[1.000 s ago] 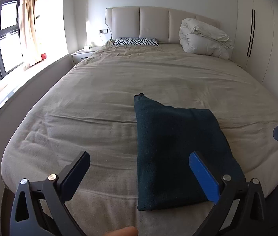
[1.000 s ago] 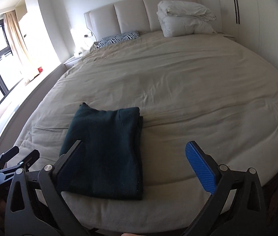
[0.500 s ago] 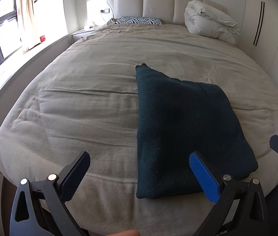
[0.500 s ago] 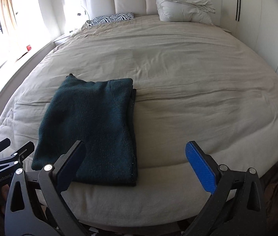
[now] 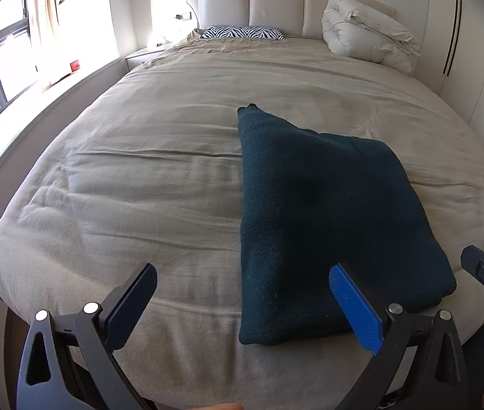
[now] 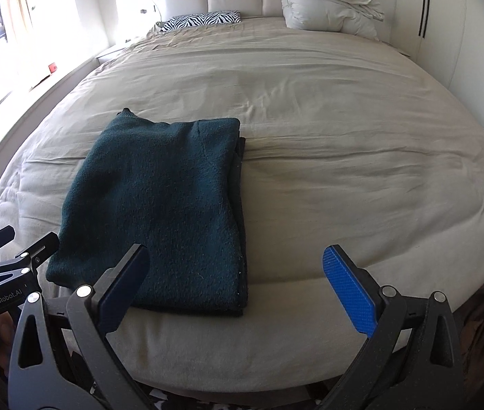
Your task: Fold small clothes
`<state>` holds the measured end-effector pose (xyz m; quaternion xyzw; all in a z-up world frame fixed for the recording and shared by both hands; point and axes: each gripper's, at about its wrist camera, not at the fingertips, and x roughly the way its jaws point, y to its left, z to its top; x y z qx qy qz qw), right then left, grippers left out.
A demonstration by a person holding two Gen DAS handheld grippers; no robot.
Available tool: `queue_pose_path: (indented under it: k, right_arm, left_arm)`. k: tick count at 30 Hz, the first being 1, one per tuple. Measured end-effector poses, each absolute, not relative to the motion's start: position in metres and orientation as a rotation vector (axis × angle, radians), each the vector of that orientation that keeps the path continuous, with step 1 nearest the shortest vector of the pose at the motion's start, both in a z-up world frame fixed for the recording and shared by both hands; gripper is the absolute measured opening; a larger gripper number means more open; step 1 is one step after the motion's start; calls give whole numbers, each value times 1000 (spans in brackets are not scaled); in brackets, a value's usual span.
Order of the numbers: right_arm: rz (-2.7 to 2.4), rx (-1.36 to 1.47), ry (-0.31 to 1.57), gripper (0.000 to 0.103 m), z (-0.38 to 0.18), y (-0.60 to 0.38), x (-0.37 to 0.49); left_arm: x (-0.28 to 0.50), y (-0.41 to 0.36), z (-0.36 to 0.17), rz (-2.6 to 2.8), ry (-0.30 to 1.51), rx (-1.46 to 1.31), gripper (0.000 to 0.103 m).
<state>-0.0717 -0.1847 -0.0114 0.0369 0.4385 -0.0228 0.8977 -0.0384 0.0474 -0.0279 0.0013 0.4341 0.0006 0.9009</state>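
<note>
Right wrist view: one folded dark green sweater (image 6: 160, 205) at bed (image 6: 344, 157) foot edge, open bedding rightward; two tools, left tool (image 5: 242, 304) and right tool (image 6: 235, 287), both agape, empty.

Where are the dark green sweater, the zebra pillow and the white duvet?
dark green sweater (image 6: 160, 205), right wrist view, middle of its top layer.
zebra pillow (image 5: 242, 32), left wrist view, its centre.
white duvet (image 6: 327, 10), right wrist view, middle of bundle.
</note>
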Motion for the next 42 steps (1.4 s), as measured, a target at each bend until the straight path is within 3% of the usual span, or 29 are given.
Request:
queue_pose_path:
  k: [42]
  right_arm:
    - [-36,77,944,103,-23,-179,-66]
  left_arm:
    - [-37,49,-31,3,906,7,103]
